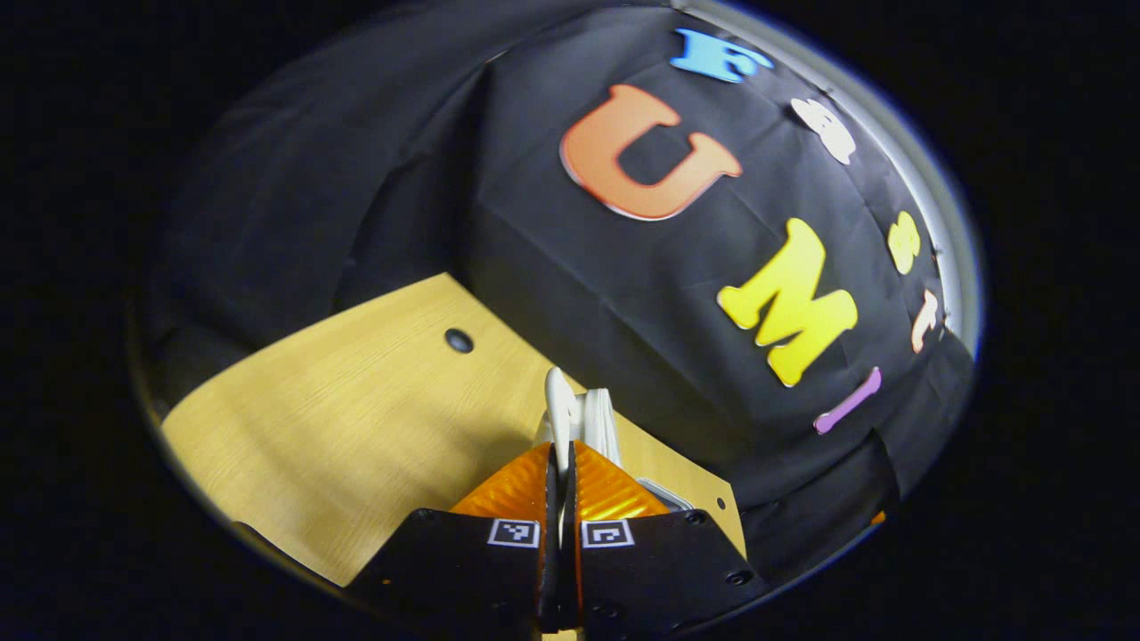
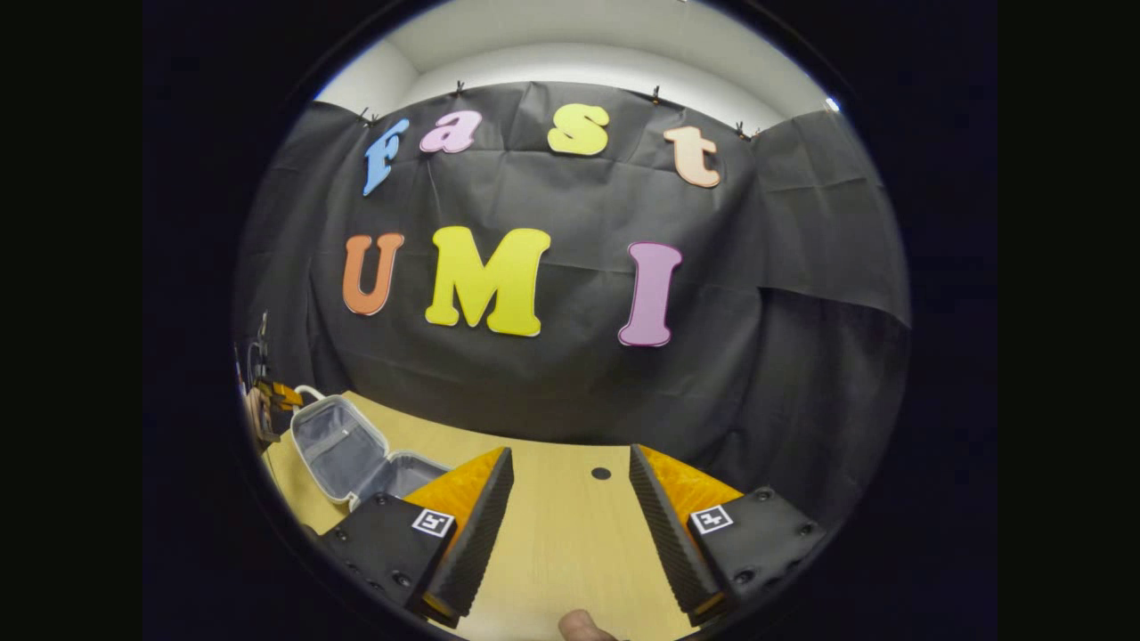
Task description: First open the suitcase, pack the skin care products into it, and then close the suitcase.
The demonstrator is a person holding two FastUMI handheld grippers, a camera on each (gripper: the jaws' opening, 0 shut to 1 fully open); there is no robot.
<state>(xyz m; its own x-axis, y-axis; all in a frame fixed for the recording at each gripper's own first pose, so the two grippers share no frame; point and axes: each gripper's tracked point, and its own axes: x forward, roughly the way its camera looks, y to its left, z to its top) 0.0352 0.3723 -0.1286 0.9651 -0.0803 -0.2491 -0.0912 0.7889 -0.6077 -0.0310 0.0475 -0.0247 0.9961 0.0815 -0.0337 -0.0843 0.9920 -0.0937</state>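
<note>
In the left gripper view my left gripper (image 1: 563, 456) is shut on the white handle (image 1: 563, 405) of the suitcase, which sticks up between the fingers. In the right gripper view, the small white suitcase (image 2: 343, 445) stands open at the far left of the wooden table (image 2: 570, 543). Its grey-lined lid is raised and its base (image 2: 417, 470) shows partly behind my finger. The left gripper (image 2: 274, 394) holds the lid's top there. My right gripper (image 2: 570, 467) hovers open over the table's middle with nothing between its fingers. I see no skin care products.
Black cloth walls close off the table at the back and on both sides. A small dark hole (image 2: 601, 474) sits in the tabletop near the back wall. A small rounded pinkish thing (image 2: 583, 628) pokes in at the bottom edge; I cannot tell what it is.
</note>
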